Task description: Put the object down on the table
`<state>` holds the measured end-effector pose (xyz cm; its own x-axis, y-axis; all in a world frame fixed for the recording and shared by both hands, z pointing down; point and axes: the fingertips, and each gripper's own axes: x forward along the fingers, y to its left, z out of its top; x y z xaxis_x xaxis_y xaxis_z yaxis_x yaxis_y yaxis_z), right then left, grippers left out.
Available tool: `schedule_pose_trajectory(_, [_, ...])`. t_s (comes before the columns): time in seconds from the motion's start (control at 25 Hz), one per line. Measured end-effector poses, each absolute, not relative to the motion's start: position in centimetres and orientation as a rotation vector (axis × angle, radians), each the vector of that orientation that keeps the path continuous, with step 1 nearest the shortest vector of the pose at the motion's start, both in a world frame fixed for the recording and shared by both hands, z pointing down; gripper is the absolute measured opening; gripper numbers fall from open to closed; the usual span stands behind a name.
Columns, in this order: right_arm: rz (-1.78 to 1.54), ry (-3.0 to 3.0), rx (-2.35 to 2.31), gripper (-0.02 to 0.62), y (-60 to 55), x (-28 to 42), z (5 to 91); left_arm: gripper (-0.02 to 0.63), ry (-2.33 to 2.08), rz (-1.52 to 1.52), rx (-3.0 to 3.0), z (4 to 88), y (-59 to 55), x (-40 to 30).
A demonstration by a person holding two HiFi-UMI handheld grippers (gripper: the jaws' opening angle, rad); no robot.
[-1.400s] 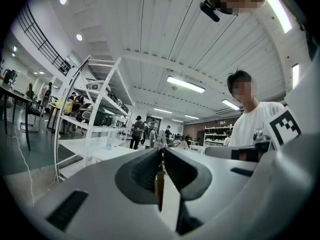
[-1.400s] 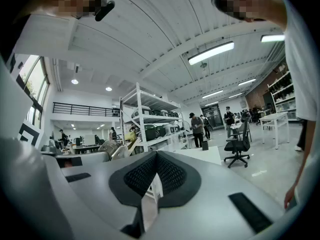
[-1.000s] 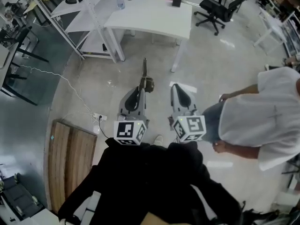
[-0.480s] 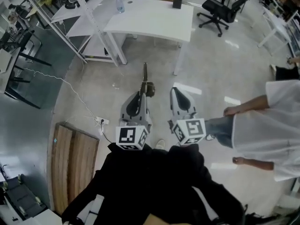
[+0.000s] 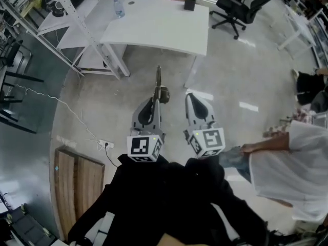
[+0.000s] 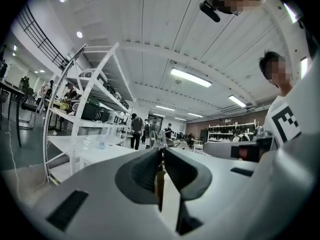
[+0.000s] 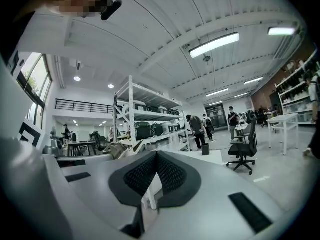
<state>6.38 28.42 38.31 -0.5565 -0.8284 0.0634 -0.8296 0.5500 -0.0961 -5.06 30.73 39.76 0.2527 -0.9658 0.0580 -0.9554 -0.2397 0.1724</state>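
My left gripper pinches one slender tool in its fingers, pointing to 12 o'clock above the floor. My right gripper has its fingers pressed together on nothing. Ahead stands one white bench with one bottle and one dark box. One person stands at 4 o'clock.

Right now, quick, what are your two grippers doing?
Left gripper: closed on a thin brown object.
Right gripper: closed, empty.
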Motion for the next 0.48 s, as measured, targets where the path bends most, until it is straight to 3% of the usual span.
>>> schedule_pose_trajectory(0.48, [0.233,-2.683,1.568,0.002,10.5,2.7,36.1,0.037,-1.729,-0.063,2.403,37.2,12.1,-8.8])
